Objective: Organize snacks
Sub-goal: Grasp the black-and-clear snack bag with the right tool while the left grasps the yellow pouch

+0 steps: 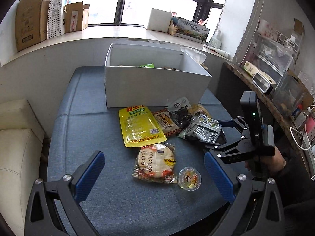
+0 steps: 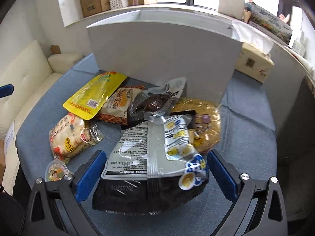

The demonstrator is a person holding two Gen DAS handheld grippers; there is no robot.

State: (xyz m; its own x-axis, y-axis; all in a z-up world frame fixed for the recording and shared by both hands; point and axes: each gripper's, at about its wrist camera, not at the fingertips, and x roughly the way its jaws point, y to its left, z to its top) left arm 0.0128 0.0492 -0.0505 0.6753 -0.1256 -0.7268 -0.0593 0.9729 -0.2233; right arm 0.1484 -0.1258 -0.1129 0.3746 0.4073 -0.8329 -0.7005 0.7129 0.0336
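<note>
Left gripper (image 1: 154,174) is hovering above the blue cushion (image 1: 78,129) with its fingers spread wide, holding nothing; the round bread packet (image 1: 156,162) and the small jelly cup (image 1: 190,178) are lying on the cushion between and just ahead of the blue pads. Right gripper (image 2: 154,174) is sitting low over the silver-and-black snack bag (image 2: 145,167), fingers wide on either side of it; whether the pads are touching the bag cannot be told. From the left wrist view, that same bag (image 1: 202,130) is lying at the right edge of the snack pile, with a hand (image 1: 275,161) gripping the right tool's handle. The yellow pouch (image 1: 140,126), a brown-patterned packet (image 1: 166,123), and a dark clear-wrapped snack (image 1: 181,114) are resting just in front of the white box (image 1: 155,86), which is standing open on the cushion with a green packet (image 1: 146,65) showing inside.
</note>
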